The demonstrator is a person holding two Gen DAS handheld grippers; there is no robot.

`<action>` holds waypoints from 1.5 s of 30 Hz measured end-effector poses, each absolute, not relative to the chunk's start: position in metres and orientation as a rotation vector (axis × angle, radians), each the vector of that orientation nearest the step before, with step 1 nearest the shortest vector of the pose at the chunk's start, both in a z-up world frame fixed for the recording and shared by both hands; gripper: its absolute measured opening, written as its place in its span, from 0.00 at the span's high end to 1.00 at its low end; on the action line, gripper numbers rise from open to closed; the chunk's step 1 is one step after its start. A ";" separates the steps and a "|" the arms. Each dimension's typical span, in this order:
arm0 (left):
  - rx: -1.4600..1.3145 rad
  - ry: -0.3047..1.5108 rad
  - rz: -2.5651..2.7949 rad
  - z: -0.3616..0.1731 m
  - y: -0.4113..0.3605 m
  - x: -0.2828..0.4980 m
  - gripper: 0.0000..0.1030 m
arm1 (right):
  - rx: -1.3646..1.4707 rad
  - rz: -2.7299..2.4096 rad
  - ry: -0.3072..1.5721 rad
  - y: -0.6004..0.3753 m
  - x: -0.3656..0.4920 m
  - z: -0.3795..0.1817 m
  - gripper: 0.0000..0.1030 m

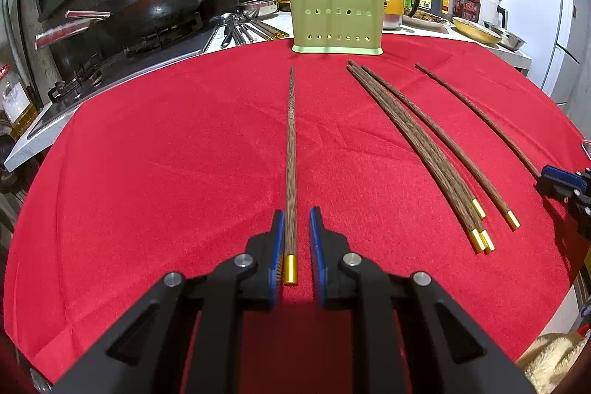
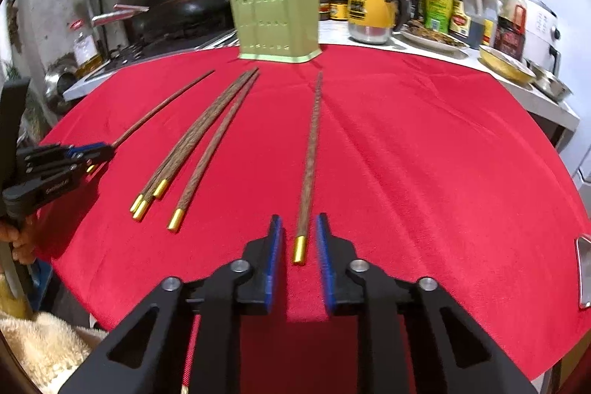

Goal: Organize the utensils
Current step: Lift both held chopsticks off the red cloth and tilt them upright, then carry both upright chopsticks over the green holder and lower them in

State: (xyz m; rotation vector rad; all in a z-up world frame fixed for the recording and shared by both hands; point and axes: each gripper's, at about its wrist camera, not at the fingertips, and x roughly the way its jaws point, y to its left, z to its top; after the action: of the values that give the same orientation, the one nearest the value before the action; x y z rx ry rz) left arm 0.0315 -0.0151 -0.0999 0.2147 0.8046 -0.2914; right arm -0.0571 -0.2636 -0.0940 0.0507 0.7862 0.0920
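Note:
Several dark wooden chopsticks with gold caps lie on a red cloth (image 1: 147, 154). A green perforated holder (image 1: 337, 12) stands at the far edge with several chopsticks in it; it also shows in the right wrist view (image 2: 279, 21). My left gripper (image 1: 296, 215) is open around the cap end of one chopstick (image 1: 291, 150), whose cap touches the left pad. My right gripper (image 2: 298, 222) is open around the cap end of another chopstick (image 2: 311, 150). A bundle of chopsticks (image 1: 417, 143) lies between the two grippers and also shows in the right wrist view (image 2: 199, 139).
A wok (image 1: 147, 6) on a gas stove is at the far left. A yellow mug (image 2: 369, 13), sauce bottles, plates and bowls (image 2: 506, 63) crowd the counter behind and right of the cloth. A cream towel (image 2: 44, 346) lies at the near edge.

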 end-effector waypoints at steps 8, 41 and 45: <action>0.210 0.795 -0.285 -0.100 -0.017 0.031 0.87 | 0.011 0.072 0.778 -0.260 -0.050 -0.095 0.91; 0.020 0.309 -0.322 0.068 0.032 0.005 0.93 | 0.100 0.088 0.346 -0.282 -0.067 0.072 0.93; 0.025 0.310 -0.318 0.066 0.031 0.006 0.93 | 0.085 0.090 0.319 -0.281 -0.063 0.090 0.93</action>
State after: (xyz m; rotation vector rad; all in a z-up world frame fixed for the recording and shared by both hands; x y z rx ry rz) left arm 0.0058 0.0311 0.0660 0.0254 0.3103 -0.3178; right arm -0.0629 -0.2805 0.0896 0.0845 0.3186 0.0900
